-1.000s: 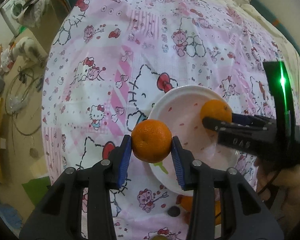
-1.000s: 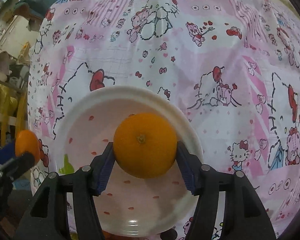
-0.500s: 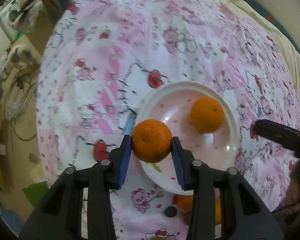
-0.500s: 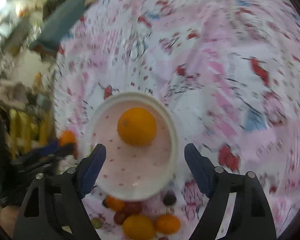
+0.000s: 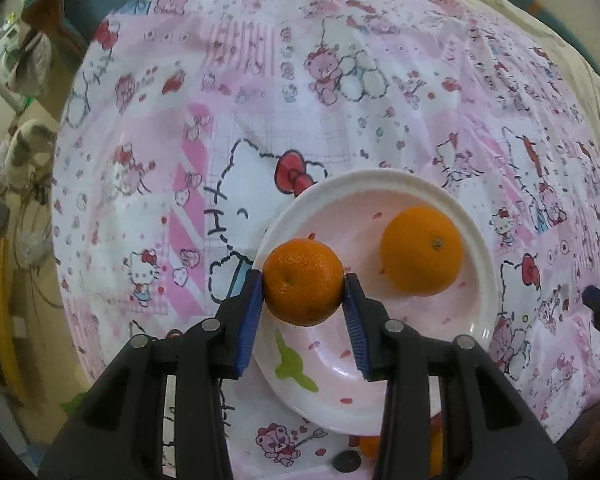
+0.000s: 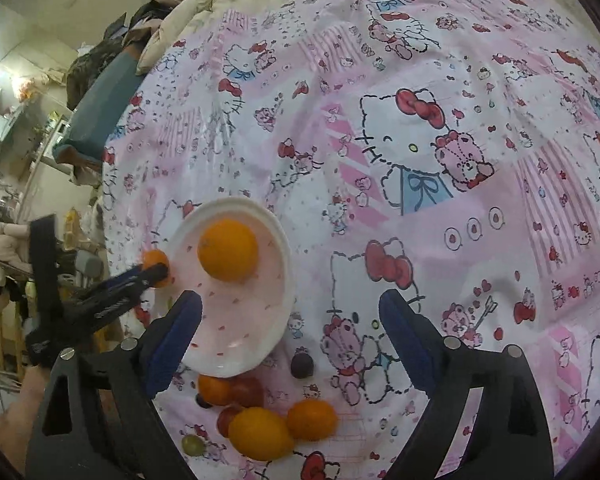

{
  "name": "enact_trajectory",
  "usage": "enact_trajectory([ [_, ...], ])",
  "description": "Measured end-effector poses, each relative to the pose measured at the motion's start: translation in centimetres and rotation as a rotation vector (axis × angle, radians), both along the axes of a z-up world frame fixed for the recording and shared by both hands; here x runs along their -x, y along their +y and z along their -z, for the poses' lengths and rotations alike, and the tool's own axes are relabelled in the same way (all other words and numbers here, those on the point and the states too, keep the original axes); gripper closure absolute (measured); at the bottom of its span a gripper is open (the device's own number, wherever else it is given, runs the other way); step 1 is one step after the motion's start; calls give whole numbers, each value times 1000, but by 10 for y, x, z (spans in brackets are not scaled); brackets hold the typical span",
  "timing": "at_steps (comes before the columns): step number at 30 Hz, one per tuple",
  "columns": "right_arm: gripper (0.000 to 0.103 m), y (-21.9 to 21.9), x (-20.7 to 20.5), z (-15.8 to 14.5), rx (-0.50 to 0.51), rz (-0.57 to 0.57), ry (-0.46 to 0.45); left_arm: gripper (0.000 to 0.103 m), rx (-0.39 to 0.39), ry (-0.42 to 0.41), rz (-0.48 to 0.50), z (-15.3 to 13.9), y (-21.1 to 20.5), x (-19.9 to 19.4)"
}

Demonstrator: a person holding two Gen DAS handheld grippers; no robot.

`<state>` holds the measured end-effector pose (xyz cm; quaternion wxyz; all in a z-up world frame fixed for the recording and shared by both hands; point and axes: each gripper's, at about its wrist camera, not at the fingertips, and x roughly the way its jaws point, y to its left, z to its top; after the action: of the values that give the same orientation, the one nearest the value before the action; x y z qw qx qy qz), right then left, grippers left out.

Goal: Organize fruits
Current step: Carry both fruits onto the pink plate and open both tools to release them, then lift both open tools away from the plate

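Note:
My left gripper (image 5: pixel 303 286) is shut on a small mandarin (image 5: pixel 303 282), held just over the left edge of the white plate (image 5: pixel 380 178). A larger orange (image 5: pixel 422 250) lies loose on the plate's right half. In the right wrist view, my right gripper (image 6: pixel 288 300) hangs above the cloth beside the plate (image 6: pixel 236 352). Its jaws are opening wide with nothing between them. The orange (image 6: pixel 228 250) sits on the plate there, and the left gripper (image 6: pixel 158 270) with the mandarin (image 6: pixel 155 261) shows at the plate's left rim.
Loose fruit lies on the pink cartoon-print cloth (image 6: pixel 420 160) near the plate's near edge: a big orange (image 6: pixel 260 428), a mandarin (image 6: pixel 312 420), a smaller orange fruit (image 6: pixel 214 390), red grapes (image 6: pixel 246 392), a dark grape (image 6: pixel 302 365) and a green grape (image 6: pixel 192 444). Household clutter lines the left.
My right gripper let go of the orange on the plate, opened wide and drew back and up to the right. My left gripper carried the mandarin over the plate's edge.

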<state>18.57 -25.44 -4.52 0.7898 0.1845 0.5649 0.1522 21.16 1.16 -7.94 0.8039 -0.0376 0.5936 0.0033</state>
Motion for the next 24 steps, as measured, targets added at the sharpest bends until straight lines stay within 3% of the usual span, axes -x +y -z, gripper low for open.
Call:
enact_trajectory([
  [8, 11, -2, -2, -2, -31, 4, 0, 67, 25, 14, 48, 11, -22, -15],
  [17, 11, -16, -3, 0, -60, 48, 18, 65, 25, 56, -6, 33, -27, -25],
  [20, 11, -16, -3, 0, -63, 48, 18, 49, -12, 60, -16, 35, -29, -23],
  [22, 11, -14, -3, 0, -58, 39, 17, 43, 8, 60, -26, 35, -26, -19],
  [24, 11, -11, -2, 0, -56, 17, 17, 27, 15, 62, -37, 31, -22, -17],
])
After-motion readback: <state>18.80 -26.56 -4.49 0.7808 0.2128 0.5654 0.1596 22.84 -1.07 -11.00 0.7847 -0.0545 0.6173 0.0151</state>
